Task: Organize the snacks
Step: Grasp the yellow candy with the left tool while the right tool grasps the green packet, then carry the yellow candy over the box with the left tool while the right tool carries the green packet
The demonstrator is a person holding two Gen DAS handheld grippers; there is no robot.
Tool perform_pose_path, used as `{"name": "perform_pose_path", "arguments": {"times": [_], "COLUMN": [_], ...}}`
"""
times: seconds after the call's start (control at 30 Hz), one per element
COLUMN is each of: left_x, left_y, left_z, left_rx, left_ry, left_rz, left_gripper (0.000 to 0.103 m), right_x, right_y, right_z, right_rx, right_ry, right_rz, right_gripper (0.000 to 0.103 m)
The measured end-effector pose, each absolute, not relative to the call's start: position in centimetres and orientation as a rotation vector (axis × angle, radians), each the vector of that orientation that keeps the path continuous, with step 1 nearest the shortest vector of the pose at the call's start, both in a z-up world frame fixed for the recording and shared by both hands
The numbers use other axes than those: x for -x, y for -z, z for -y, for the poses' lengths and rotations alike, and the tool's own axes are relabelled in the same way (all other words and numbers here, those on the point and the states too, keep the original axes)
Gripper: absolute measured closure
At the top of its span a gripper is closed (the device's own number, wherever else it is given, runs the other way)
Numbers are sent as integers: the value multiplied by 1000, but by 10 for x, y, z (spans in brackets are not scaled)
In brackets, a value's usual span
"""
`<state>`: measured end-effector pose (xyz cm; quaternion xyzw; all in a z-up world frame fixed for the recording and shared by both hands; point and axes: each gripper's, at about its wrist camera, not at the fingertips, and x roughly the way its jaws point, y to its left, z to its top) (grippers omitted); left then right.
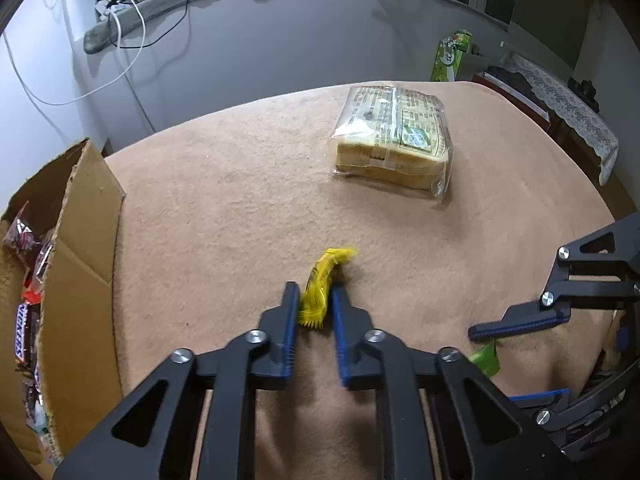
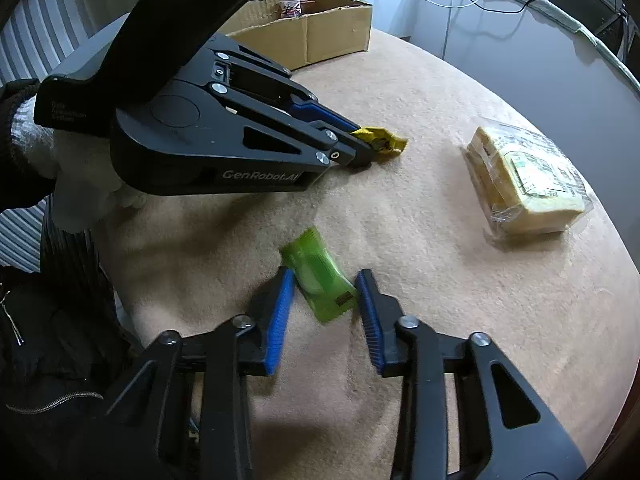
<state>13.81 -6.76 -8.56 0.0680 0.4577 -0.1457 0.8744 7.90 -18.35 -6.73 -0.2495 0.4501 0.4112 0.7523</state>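
My left gripper (image 1: 315,294) is shut on a yellow snack wrapper (image 1: 320,285) at the table's near middle; the wrapper (image 2: 380,139) also shows in the right wrist view at the left gripper's tips (image 2: 362,148). My right gripper (image 2: 326,284) is open, its jaws on either side of a green snack packet (image 2: 320,278) lying on the tan tablecloth; a corner of the packet (image 1: 486,360) shows in the left wrist view under the right gripper (image 1: 516,356). A cardboard box (image 1: 86,264) at the left holds several snack bars; it also shows far left (image 2: 316,36).
A clear bag of sliced bread (image 1: 394,140) lies at the far right of the table (image 2: 528,180). The tan cloth (image 1: 224,200) covers the round table. A wall with cables and a green carton (image 1: 450,56) stand beyond the table edge.
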Motion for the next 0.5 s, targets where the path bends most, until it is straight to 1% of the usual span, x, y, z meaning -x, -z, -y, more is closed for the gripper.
{"name": "perform_pose_path", "arguments": {"times": [0.07, 0.17, 0.5], "left_x": [-138, -138, -133], "left_y": [85, 85, 77], "left_z": [70, 71, 67], "left_rx": [-148, -154, -97], "left_ry": [310, 315, 332], "left_rz": [-952, -949, -923], "left_gripper": [96, 97, 98], "right_x": [-81, -85, -96], "right_y": [66, 66, 61], "right_z": [185, 189, 206], "right_rx": [527, 505, 402], "right_ry": [-892, -893, -868], "right_rz": [-986, -992, -993], "right_gripper": [77, 78, 78]}}
